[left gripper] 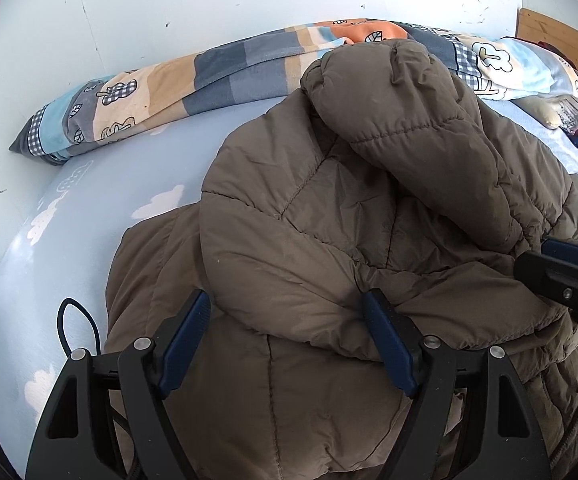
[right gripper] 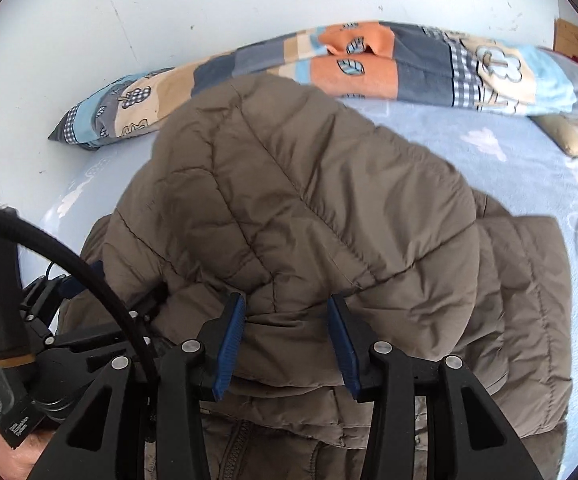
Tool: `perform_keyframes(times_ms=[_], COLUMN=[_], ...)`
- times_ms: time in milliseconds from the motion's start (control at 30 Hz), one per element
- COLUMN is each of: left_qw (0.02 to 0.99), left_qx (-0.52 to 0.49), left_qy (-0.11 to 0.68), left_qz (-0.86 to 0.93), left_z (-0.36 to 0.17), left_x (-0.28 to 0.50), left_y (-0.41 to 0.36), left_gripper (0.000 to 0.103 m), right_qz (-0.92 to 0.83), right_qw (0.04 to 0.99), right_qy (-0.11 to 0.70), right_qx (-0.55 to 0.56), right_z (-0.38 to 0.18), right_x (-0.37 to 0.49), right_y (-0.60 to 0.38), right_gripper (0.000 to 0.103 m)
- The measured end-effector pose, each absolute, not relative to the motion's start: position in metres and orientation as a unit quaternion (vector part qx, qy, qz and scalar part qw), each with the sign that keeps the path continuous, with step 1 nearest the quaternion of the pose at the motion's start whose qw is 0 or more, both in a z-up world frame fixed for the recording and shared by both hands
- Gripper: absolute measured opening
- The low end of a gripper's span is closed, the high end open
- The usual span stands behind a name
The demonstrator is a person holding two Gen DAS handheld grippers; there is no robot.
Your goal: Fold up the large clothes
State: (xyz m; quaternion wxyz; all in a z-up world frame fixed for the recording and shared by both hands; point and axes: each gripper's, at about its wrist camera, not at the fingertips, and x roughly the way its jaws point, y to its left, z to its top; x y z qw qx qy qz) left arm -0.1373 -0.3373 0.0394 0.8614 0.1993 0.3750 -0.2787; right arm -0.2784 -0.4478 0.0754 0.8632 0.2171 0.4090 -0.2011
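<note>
A brown quilted puffer jacket [left gripper: 329, 208] lies bunched on a light blue bed sheet [left gripper: 101, 208]. My left gripper [left gripper: 285, 298] is shut on a thick fold of the jacket's near edge, and fabric bulges between its blue pads. My right gripper [right gripper: 287, 300] is shut on another part of the jacket [right gripper: 309, 200], holding a padded flap raised over the rest; creases radiate from its pads. In the left wrist view the right gripper [left gripper: 561, 272] shows at the right edge, against the jacket. The left gripper [right gripper: 69, 280] is partly hidden behind a black hose in the right wrist view.
A rolled patchwork quilt [left gripper: 193, 80] lies along the white wall [left gripper: 129, 8] at the bed's far side. A pillow [left gripper: 545, 68] and a wooden headboard [left gripper: 569, 44] are at the far right. A thin black cable loop [left gripper: 69, 320] rests on the sheet at left.
</note>
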Motion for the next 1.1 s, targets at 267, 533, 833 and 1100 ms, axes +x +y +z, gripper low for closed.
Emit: perform_keyframes(times_ms=[267, 533, 833, 1100], left_qw=[0.862, 0.863, 0.873, 0.870], left_qx=[0.202, 0.207, 0.211, 0.194], left_qy=[0.371, 0.368, 0.340, 0.361], left_qz=[-0.279, -0.278, -0.280, -0.274], left_z=[0.037, 0.035, 0.052, 0.047], left_x=[-0.137, -0.137, -0.142, -0.135], left_y=[-0.337, -0.337, -0.334, -0.331], left_gripper=[0.080, 0.081, 0.081, 0.081], right_qz=[-0.196, -0.199, -0.202, -0.202], right_qw=[0.853, 0.850, 0.864, 0.861], right_qy=[0.432, 0.447, 0.417, 0.424], right_qx=[0.218, 0.197, 0.195, 0.196], right_z=[0.061, 0.050, 0.074, 0.071], right_x=[-0.272, -0.267, -0.274, -0.272], right_y=[-0.453, -0.447, -0.439, -0.441], right_gripper=[0.048, 0.049, 0.050, 0.051])
